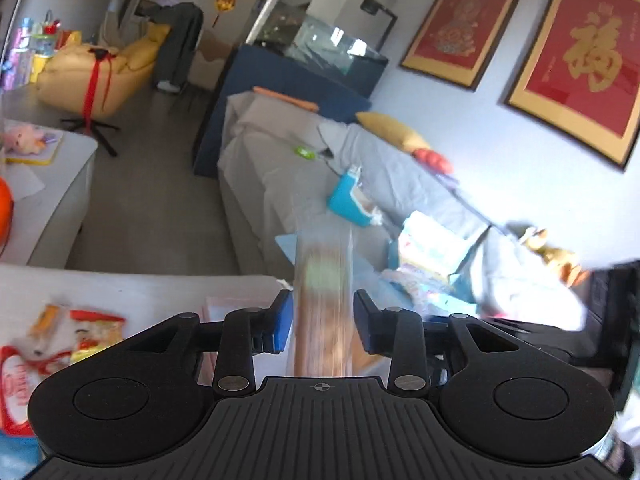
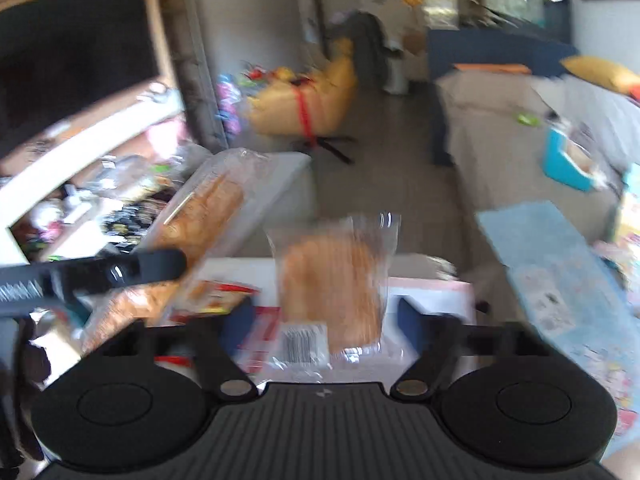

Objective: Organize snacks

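Observation:
My left gripper (image 1: 323, 326) is shut on a long clear-wrapped bread packet (image 1: 323, 280) that stands up between its blue pads, held in the air above the white table (image 1: 160, 292). The same left gripper (image 2: 120, 268) and its bread packet (image 2: 200, 216) show at the left of the right wrist view. In the right wrist view a square bread packet (image 2: 332, 288) with a barcode label lies between the wide-apart fingers of my right gripper (image 2: 324, 320); whether they touch it I cannot tell. Red and yellow snack packs (image 1: 92, 336) lie on the table at lower left.
A grey-covered sofa (image 1: 280, 168) with a teal packet (image 1: 348, 200) and colourful boxes (image 1: 432, 248) runs along the right wall. A light-blue box (image 2: 560, 272) stands at right of the table. Shelves with clutter (image 2: 100, 184) are at left. A yellow chair (image 1: 92, 76) stands across the floor.

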